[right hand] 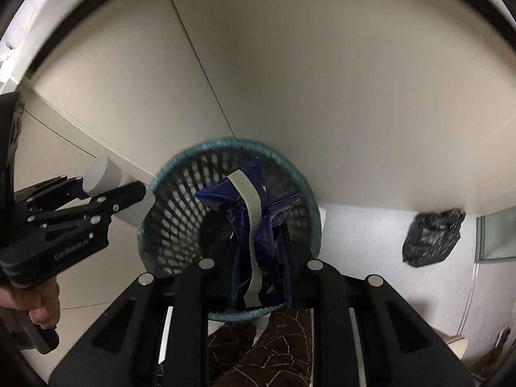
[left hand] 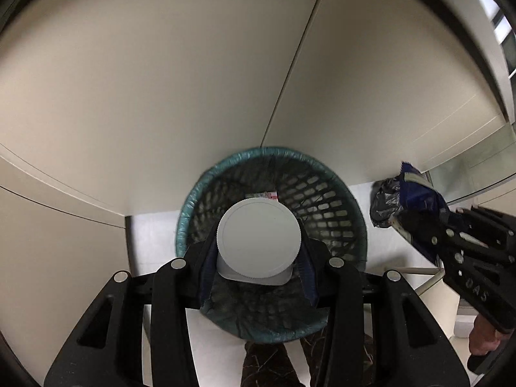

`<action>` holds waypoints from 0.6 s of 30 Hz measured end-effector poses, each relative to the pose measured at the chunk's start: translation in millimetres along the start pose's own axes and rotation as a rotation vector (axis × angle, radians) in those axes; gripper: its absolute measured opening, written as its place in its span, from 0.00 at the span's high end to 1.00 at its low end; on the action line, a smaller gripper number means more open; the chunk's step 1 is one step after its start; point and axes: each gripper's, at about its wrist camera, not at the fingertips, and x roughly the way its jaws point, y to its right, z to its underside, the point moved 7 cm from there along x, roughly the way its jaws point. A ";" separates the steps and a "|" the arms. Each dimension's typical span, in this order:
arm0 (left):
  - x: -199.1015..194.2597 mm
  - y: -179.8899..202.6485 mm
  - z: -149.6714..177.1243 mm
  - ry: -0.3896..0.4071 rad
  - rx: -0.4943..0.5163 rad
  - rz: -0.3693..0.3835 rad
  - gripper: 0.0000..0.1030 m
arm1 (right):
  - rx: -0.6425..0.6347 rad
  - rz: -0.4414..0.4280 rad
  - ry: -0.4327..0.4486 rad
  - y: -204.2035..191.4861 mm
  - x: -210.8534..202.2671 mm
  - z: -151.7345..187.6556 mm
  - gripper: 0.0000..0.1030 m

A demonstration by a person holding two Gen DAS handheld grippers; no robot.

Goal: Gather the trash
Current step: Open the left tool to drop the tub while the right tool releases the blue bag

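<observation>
A white round container [left hand: 258, 242] with a ribbed lid sits between the pads of my left gripper [left hand: 258, 254], which is shut on it right above the mesh waste basket [left hand: 322, 200]. In the right wrist view the same container [right hand: 109, 187] shows at the left, held beside the basket's rim. My right gripper [right hand: 258, 242] is shut on a crumpled blue wrapper [right hand: 248, 200] with a grey strip, hanging over the basket [right hand: 180, 206]. From the left wrist view, that wrapper [left hand: 416, 193] appears at the right. A bit of paper lies inside the basket.
The basket has a teal liner and stands on a pale floor against beige cabinet panels [left hand: 161, 96]. A crumpled black plastic bag [right hand: 432, 238] lies on the floor to the right. A person's patterned brown trouser legs [right hand: 258, 348] are below the basket, and a hand [right hand: 35, 303] holds the left gripper.
</observation>
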 end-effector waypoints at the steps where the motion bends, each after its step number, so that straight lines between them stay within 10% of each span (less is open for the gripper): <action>1: 8.0 -0.1 1.4 -0.007 -0.002 -0.001 0.59 | 0.001 0.002 -0.008 1.9 3.2 2.4 0.81; 13: 43.5 13.8 19.6 -0.061 -0.002 0.005 0.57 | 0.031 -0.008 -0.049 16.1 11.3 27.5 0.81; 18: 36.0 13.6 19.3 -0.031 -0.014 0.009 0.42 | 0.032 -0.010 -0.046 18.4 7.2 26.4 0.81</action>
